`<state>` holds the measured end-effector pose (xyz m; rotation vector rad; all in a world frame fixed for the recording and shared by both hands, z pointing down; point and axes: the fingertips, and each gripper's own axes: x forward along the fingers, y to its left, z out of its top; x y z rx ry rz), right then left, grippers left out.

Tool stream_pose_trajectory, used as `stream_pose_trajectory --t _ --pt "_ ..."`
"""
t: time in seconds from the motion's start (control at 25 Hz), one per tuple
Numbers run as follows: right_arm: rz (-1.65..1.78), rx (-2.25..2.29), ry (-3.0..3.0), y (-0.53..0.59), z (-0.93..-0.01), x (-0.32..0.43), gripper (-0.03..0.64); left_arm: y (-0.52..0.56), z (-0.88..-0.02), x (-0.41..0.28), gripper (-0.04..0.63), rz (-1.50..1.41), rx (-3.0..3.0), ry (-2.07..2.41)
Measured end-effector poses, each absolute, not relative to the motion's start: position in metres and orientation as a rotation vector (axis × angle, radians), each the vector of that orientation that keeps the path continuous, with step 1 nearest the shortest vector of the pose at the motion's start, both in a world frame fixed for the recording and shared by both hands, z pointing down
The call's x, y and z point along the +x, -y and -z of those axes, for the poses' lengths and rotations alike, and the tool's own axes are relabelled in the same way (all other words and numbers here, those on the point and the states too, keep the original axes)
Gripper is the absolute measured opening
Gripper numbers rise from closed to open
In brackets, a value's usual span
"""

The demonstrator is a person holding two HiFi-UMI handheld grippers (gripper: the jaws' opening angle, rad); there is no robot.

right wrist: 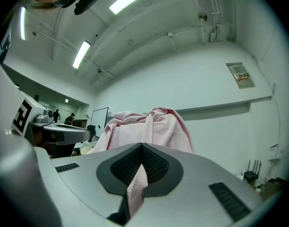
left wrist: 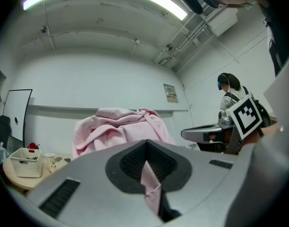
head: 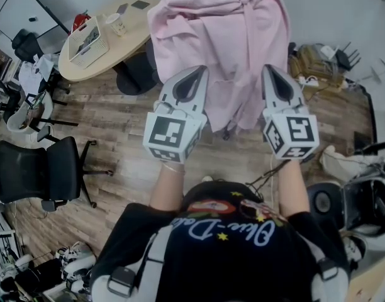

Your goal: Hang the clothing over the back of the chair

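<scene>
The left gripper [left wrist: 147,164] is clenched, its jaws closed on a narrow fold of the pink garment [head: 221,39] that trails out between the pads. The right gripper [right wrist: 139,169] is clamped the same way on another strip of that cloth. Both point level, side by side, toward the garment, which is heaped high just ahead of them and drapes down. What it lies over is hidden. A round table [head: 136,30] stands behind it to the left.
</scene>
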<state>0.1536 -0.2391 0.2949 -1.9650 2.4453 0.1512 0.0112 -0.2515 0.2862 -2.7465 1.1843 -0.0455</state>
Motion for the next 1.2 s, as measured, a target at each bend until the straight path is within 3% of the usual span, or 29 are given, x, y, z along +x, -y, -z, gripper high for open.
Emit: stream_pose_trajectory --t 1.2 --pt "-0.18 -1.933 -2.466 0.224 -0.29 0.144 0.0 0.24 -0.285 0.009 -0.002 0.034 -2.758 -1.188"
